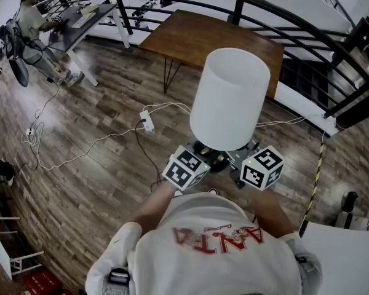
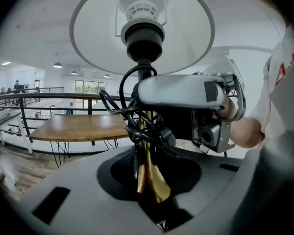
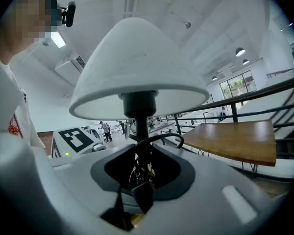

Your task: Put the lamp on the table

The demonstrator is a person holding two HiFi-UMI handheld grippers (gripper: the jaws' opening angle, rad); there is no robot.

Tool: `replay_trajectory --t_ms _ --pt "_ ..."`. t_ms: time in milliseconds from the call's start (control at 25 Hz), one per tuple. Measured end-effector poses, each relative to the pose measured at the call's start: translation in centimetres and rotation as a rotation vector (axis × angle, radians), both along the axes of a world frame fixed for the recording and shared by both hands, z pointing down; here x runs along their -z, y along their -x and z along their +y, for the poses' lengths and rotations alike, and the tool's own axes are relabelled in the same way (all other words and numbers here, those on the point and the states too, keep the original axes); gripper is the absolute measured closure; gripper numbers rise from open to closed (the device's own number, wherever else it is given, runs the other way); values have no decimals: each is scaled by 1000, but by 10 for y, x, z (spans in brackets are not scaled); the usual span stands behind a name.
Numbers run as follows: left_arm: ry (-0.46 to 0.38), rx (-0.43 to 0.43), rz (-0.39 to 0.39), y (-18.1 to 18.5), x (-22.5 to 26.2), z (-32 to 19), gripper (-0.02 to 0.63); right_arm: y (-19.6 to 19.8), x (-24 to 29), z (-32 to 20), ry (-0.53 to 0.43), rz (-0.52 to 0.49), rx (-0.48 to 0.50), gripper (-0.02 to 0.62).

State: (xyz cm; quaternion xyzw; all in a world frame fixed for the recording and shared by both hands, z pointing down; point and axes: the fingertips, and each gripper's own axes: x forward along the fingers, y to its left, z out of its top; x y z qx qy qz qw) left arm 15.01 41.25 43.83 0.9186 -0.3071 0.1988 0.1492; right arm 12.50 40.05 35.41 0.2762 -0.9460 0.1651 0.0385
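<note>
The lamp has a white drum shade (image 1: pixel 229 97), a brass stem (image 2: pixel 150 176) and a black cord (image 2: pixel 137 124) bundled around the stem. It stands upright in the air over the wooden floor, in front of the person's chest. My left gripper (image 1: pixel 200 160) is shut on the brass stem low down. My right gripper (image 1: pixel 243 160) grips the same stem (image 3: pixel 139 173) from the other side, and its body (image 2: pixel 206 112) shows in the left gripper view. The shade hides both sets of jaws in the head view. The brown wooden table (image 1: pixel 200 39) stands ahead, beyond the lamp.
A curved black railing (image 1: pixel 283 14) runs behind the table. A white power strip (image 1: pixel 147 120) with long white cables lies on the floor at left. A person (image 1: pixel 34 29) sits at a desk far left. A yellow-black pole (image 1: pixel 317 177) stands at right.
</note>
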Motion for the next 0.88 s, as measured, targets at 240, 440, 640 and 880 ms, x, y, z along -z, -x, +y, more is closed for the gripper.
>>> replay_trajectory --t_ms 240,440,640,880 --pt "0 5 0 2 4 -1 499 2 3 -1 1 1 9 492" --pt "-3 11 0 9 4 -2 499 9 3 -1 -1 -1 16 492" --pt "2 11 -1 14 4 1 499 14 3 0 9 -12 16 492" --pt "20 13 3 30 1 4 499 30 -1 2 26 -11 18 492"
